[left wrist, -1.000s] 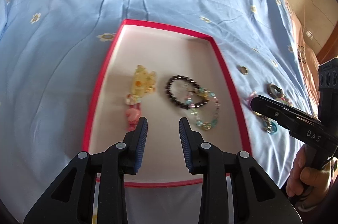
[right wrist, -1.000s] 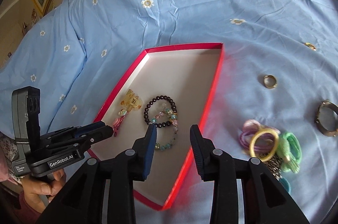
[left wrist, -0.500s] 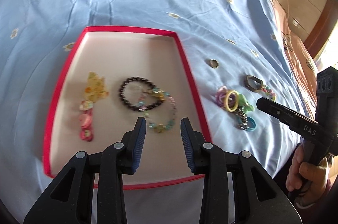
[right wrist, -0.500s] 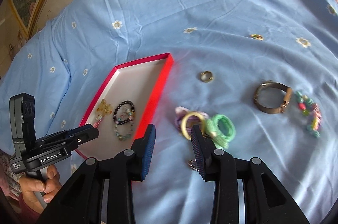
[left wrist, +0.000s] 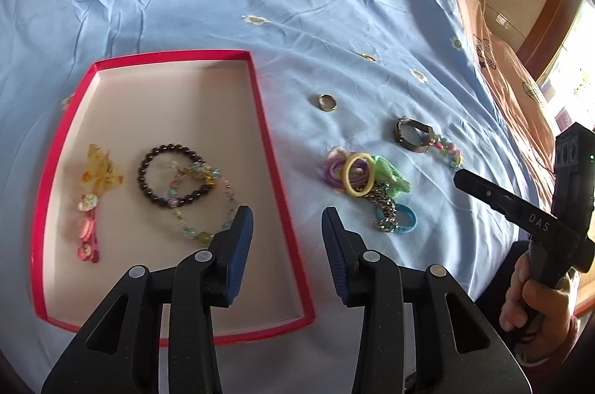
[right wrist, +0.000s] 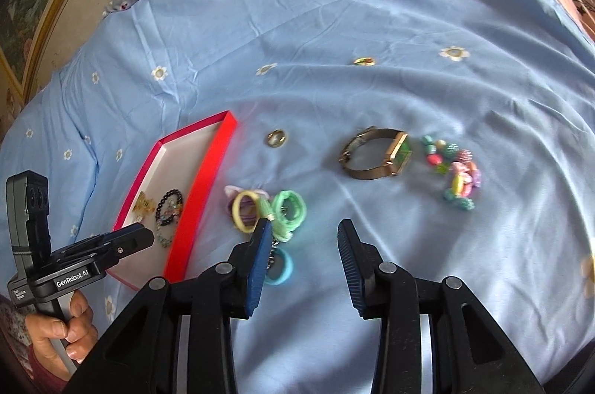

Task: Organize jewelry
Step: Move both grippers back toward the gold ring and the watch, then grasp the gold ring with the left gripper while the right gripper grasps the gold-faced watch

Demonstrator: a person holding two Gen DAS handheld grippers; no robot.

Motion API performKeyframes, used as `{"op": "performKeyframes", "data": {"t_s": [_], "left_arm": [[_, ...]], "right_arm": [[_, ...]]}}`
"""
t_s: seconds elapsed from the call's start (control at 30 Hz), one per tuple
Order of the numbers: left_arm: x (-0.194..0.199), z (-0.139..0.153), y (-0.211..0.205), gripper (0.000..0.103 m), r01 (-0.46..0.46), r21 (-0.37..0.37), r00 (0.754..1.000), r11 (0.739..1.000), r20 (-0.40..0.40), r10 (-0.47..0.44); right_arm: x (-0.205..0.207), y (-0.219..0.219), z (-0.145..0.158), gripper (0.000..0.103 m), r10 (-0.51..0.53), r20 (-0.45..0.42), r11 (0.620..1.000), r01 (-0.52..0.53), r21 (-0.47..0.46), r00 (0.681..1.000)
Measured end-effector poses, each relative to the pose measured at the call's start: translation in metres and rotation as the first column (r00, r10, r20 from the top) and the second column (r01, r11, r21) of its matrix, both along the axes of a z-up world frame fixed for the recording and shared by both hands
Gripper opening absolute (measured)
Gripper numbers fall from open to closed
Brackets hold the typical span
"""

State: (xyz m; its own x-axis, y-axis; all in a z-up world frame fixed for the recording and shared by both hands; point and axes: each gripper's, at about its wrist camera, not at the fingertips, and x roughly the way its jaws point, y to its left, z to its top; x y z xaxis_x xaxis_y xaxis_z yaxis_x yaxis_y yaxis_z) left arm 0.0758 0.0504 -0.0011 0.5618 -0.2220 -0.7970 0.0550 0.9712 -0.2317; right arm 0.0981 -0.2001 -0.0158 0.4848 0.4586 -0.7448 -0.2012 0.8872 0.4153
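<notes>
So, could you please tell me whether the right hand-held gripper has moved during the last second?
Yes. The right hand-held gripper has swung rightward off the red tray, now over the hair ties.

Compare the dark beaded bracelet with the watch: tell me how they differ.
The dark beaded bracelet lies inside the red tray; the watch lies outside it on the blue sheet. The bracelet is a string of round dark beads lying flat; the watch is a metal band with a rectangular green face, resting on its edge. Both are closed loops, and neither gripper touches them.
</notes>
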Motion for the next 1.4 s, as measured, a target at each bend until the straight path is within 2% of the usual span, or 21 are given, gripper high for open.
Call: {"op": "performKeyframes", "data": {"t_s": [0.2,0.3,0.83,1.4], "left_arm": [[0.006,0.001,-0.010,0.056,0.005,-0.005,1.000,1.000,0.005,-0.005],[0.012,0.003,-0.015,0.060,0.014,-0.001,1.000,1.000,0.006,-0.014],[0.066,0.009,-0.044,0.069,0.080,0.051,0.997,0.995,0.007,-0.081],[0.146,-0.023,-0.072,0.069,0.106,0.129,0.993,0.986,-0.062,-0.098]], "right_arm": [[0.004,-0.014,0.000,0.045,-0.045,0.007,0.999,0.045,-0.008,0.999],[0.006,-0.016,0.000,0.047,-0.055,0.009,0.998,0.056,-0.012,0.998],[0.040,-0.016,-0.011,0.047,-0.078,-0.003,0.996,0.077,-0.040,0.997],[0.077,-0.018,-0.042,0.047,-0.112,-0.066,0.991,0.107,-0.075,0.992]]}}
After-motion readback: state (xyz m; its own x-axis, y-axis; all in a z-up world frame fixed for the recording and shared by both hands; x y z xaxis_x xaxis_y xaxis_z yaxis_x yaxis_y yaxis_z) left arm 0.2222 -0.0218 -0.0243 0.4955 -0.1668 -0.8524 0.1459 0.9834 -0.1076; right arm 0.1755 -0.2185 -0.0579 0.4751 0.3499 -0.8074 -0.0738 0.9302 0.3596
